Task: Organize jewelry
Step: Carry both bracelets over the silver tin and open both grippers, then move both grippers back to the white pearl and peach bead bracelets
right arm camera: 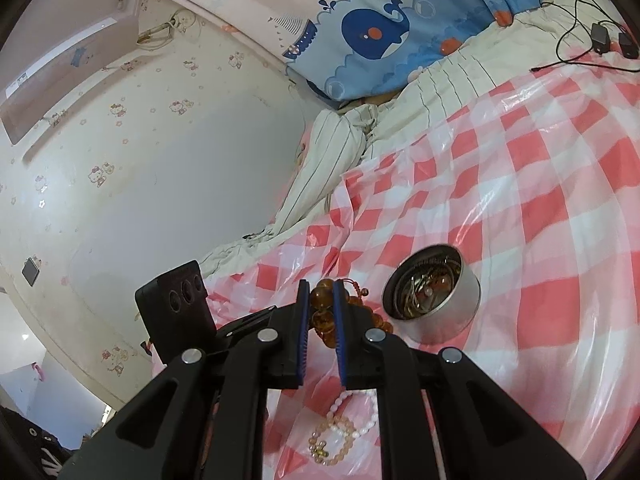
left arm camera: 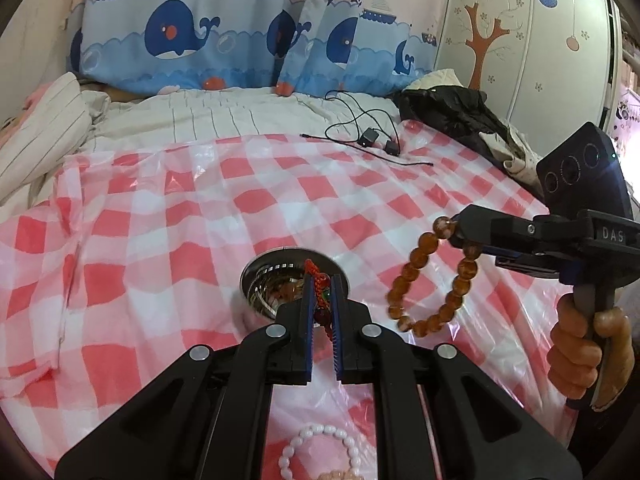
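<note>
My left gripper (left arm camera: 320,280) has its jaws pinched on a red cord bracelet (left arm camera: 316,276); my right gripper (right arm camera: 322,286) has its jaws clamped on an amber bead bracelet (left arm camera: 424,280), both lifted near the metal tin (right arm camera: 434,300) (already holding jewelry); next, I judge, release over it; pale bracelets (right arm camera: 340,432) wait on the bed's checked plastic sheet (left arm camera: 160,220); whale curtain (left arm camera: 180,32) behind.

A bed (left arm camera: 248,116) in striped cream bedding carries a red-and-white checked plastic sheet (left arm camera: 200,208). On the sheet sit a round metal tin (right arm camera: 434,300) holding jewelry, a white bead bracelet (left arm camera: 320,450) and a pale pink bead bracelet (right arm camera: 332,440) at the near edge. 2 black chargers with cables (left arm camera: 372,140) lie at the sheet's far edge; dark clothing (left arm camera: 452,112) sits at the far right corner.
</note>
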